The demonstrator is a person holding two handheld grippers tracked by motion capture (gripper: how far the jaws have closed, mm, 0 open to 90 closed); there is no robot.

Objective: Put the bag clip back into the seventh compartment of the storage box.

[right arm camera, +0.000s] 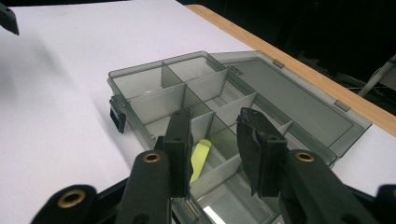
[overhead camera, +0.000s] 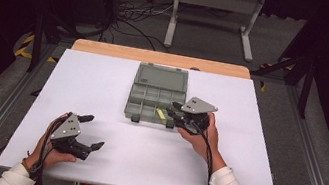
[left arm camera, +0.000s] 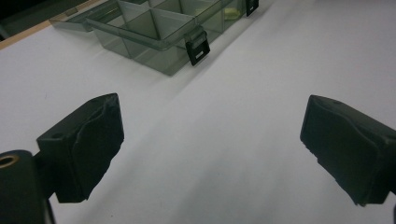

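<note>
One small yellow-green flat plastic strip [right arm camera: 200,159] lies in a front compartment of the smoky grey clear plastic organiser box [overhead camera: 143,103], at about one o'clock from the middle of the white tabletop [overhead camera: 106,154]. It looks light, thin and slippery (probably a little bendy), so pinch it across its flat faces. Right tongs [right arm camera: 215,154] stand narrowly parted over it, holding nothing; left tongs [left arm camera: 210,144] gape wide at seven o'clock. No readable writing.

The organizer box [overhead camera: 157,94] is smoky see-through plastic, smooth and glossy, with black plastic latches [left arm camera: 198,45]. The table top [overhead camera: 106,154] looks matt white and smooth, with a bare wood edge [overhead camera: 158,57] behind. The gripper pads [left arm camera: 98,140] are matt black, slightly wrinkled.
</note>
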